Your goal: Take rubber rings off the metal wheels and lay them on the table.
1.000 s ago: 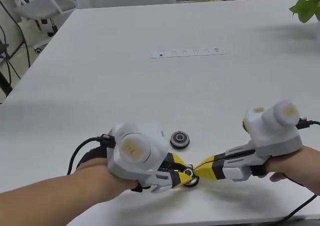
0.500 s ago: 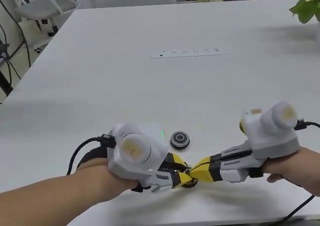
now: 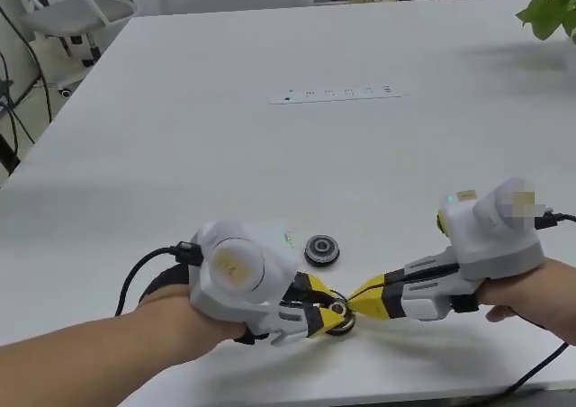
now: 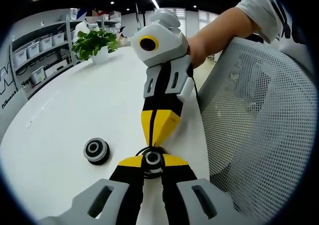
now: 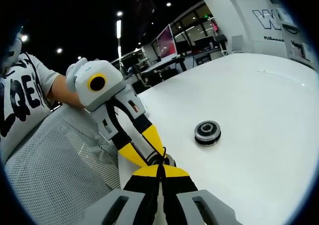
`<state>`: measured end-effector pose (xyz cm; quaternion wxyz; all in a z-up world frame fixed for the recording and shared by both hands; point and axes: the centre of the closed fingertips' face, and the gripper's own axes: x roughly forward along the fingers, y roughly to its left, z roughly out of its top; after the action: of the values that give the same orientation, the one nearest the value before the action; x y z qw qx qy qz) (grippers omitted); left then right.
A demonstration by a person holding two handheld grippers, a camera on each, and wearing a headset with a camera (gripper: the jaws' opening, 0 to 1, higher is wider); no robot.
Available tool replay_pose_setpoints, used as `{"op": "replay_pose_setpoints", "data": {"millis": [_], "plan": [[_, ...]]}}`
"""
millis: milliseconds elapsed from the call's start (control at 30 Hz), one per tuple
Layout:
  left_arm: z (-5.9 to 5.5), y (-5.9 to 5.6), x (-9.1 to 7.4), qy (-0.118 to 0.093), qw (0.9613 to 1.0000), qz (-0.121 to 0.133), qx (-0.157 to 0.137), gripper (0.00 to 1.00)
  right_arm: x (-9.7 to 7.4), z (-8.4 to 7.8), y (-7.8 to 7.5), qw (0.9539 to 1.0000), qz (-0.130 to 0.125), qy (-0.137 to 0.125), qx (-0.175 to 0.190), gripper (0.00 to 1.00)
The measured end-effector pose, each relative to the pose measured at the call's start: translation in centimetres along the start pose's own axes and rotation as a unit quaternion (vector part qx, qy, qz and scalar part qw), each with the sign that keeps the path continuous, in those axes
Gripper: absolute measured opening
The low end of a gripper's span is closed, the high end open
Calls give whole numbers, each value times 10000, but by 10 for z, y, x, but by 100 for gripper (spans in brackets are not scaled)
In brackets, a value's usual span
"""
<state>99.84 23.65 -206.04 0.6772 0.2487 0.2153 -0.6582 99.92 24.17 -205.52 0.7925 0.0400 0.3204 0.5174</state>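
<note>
My left gripper [image 3: 331, 315] is shut on a small metal wheel [image 3: 341, 323] held just above the table's front edge. My right gripper [image 3: 354, 302] meets it tip to tip from the right, its jaws closed. In the left gripper view the wheel [image 4: 153, 160] sits between my yellow jaws, and the right gripper [image 4: 155, 141] pinches a thin black rubber ring [image 4: 147, 149] at the wheel's rim. The right gripper view has its own gripper [image 5: 160, 169] shut right at the wheel [image 5: 169, 160]. A second wheel [image 3: 322, 249], rubber ring still on it, lies flat on the table.
The white table [image 3: 270, 155] stretches away, with a row of sockets [image 3: 329, 94] set into its middle. A potted plant [image 3: 549, 11] stands at the far right corner, a white chair [image 3: 63, 11] beyond the far left. A grey mesh chair [image 4: 259, 110] is behind me.
The right gripper pushed in closer against the wheel, then eased back slightly to the right. The left gripper and both wheels have stayed where they were.
</note>
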Motion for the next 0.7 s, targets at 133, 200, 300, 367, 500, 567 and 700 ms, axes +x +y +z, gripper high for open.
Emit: {"op": "replay_pose_setpoints", "data": {"millis": [133,200,300,367,500,567,700], "plan": [[0,0,0,32,10000,-33,-12,8,-1,0,-3,10000,23,-10,49,0],[0,-1,-1,47,10000,-46,54,8,-2,0,-2,10000,27,-10,47,0],[0,-1,-2,37,10000,-84,11,10,-2,1,-1,10000,32,-38,42,0],[3,-1,-5,-10,9999,-110,-50,12,-3,3,-1,10000,32,-64,52,0],[7,-4,-10,-57,9998,-161,-33,14,-5,4,-2,9999,36,-126,107,0],[10,-4,-13,-104,9998,-171,-43,16,-5,4,-1,9998,48,-124,117,0],[18,-6,-21,-258,9991,-212,-258,22,-6,7,2,9997,100,-180,136,0]]}}
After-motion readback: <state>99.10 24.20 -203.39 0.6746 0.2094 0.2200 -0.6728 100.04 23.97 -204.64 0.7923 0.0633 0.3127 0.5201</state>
